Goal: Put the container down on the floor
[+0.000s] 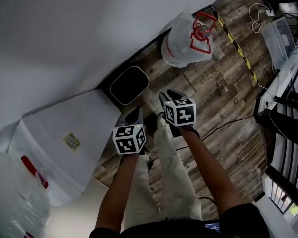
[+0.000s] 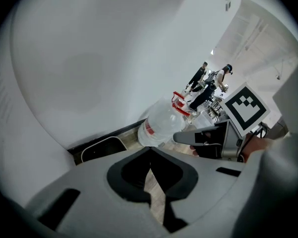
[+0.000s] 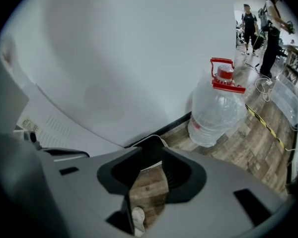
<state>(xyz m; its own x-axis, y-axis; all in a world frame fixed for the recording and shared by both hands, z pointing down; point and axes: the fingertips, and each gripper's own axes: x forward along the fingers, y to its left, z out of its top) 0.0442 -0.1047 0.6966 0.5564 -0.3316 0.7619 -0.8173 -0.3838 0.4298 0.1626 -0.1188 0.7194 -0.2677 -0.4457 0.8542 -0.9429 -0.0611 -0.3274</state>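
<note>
**Head view:** The container (image 1: 187, 39), a large clear jug with a red handle and cap, stands on the wooden floor (image 1: 223, 98) at 1 o'clock, close against the white wall (image 1: 64, 33). No jaws touch it. The left gripper (image 1: 134, 115) and the right gripper (image 1: 168, 96) sit side by side near the centre, well short of the jug and pointing toward the wall. A black rounded panel (image 1: 129, 85) lies at the wall's foot at 11 o'clock. A white unit (image 1: 59, 143) is at 9 o'clock. Yellow-black tape (image 1: 238, 46) runs along the floor at 2 o'clock.

**Left gripper view:** The left gripper (image 2: 150, 170) has its jaws all but together. Only a thin wedge of floor shows between them, and nothing is held. The container (image 2: 161, 124) is just past centre toward 2 o'clock. The right gripper (image 2: 188, 137) reaches in from 4 o'clock. People (image 2: 208, 83) stand far off at 2 o'clock.

**Right gripper view:** The right gripper (image 3: 148, 175) has its jaws narrowly apart and empty. Floor planks and the toe of a shoe (image 3: 138, 218) show in the gap. The container (image 3: 216, 113) stands upright on the floor at 3 o'clock, beside the wall.
</note>
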